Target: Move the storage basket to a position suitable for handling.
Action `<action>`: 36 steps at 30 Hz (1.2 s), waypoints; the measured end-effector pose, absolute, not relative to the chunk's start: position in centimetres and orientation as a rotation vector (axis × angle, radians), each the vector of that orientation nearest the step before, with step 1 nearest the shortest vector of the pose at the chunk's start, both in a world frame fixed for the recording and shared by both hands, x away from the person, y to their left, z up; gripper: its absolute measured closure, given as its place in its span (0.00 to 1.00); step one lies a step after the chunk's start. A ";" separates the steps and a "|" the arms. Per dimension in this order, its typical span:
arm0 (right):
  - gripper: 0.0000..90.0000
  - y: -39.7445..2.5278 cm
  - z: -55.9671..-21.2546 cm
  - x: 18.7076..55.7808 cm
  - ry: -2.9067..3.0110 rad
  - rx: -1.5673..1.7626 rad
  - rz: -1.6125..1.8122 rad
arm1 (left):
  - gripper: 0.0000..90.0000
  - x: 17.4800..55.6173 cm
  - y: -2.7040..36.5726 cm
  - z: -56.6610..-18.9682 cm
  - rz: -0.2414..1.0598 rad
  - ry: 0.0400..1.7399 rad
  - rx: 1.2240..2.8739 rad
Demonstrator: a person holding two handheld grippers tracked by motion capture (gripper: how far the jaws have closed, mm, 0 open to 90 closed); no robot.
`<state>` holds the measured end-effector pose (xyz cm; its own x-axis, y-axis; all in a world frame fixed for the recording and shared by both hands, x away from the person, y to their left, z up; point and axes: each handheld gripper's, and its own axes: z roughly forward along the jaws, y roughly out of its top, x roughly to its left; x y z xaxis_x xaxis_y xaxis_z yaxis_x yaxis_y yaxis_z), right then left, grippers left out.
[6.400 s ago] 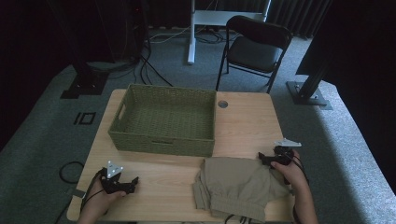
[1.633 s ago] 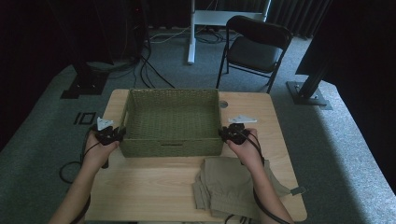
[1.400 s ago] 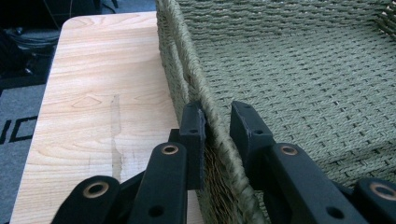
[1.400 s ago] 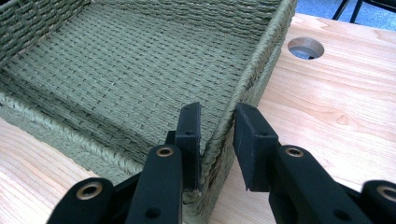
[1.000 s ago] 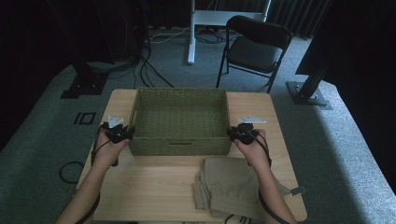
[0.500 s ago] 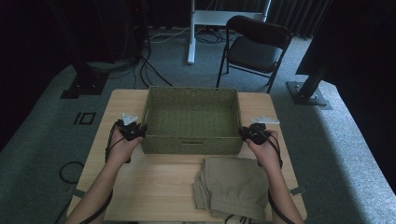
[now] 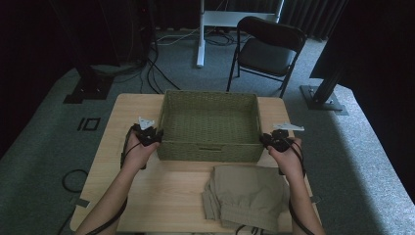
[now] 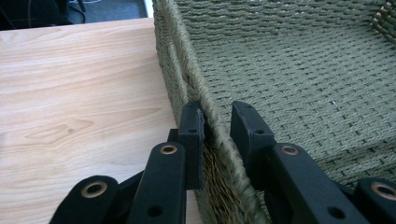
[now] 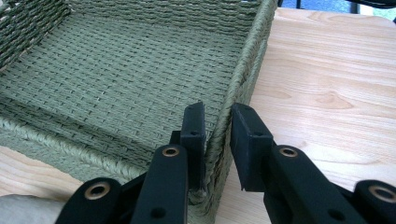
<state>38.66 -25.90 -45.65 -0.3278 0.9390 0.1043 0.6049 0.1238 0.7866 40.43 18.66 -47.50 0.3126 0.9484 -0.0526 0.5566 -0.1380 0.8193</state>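
Note:
A green woven basket (image 7: 210, 152) stands in the middle of the wooden table (image 7: 122, 117), with nothing inside it. My left gripper (image 7: 150, 137) is shut on its left wall, one jaw outside and one inside, as the left gripper view (image 8: 217, 116) shows on the basket's rim (image 8: 177, 42). My right gripper (image 7: 270, 141) is shut on the right wall in the same way; the right gripper view (image 9: 217, 119) shows the jaws astride the rim (image 9: 254, 37). A folded khaki garment (image 7: 247, 196) lies at the table's front right, just in front of the basket.
Bare tabletop lies left of the basket and at the front left (image 7: 161, 196). Beyond the table stand a black folding chair (image 7: 266, 46) and a white desk leg (image 7: 200, 34). Cables (image 7: 156, 73) run over the grey carpet.
The basket has slid rightward from the table's left part to its middle, both grippers travelling with it on its side walls. Earliest on, both grippers were near the front edge, off the basket.

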 end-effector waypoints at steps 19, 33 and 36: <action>0.83 -29.8 -45.6 38.7 1.966 1.540 1.049 | 0.82 40.9 15.2 -47.5 0.610 1.301 1.828; 0.83 -32.6 -45.5 38.7 1.913 1.601 1.021 | 0.81 41.7 12.2 -47.5 0.578 1.272 1.848; 0.83 -33.1 -45.5 38.8 1.911 1.613 1.022 | 0.81 41.8 11.8 -47.5 0.579 1.267 1.852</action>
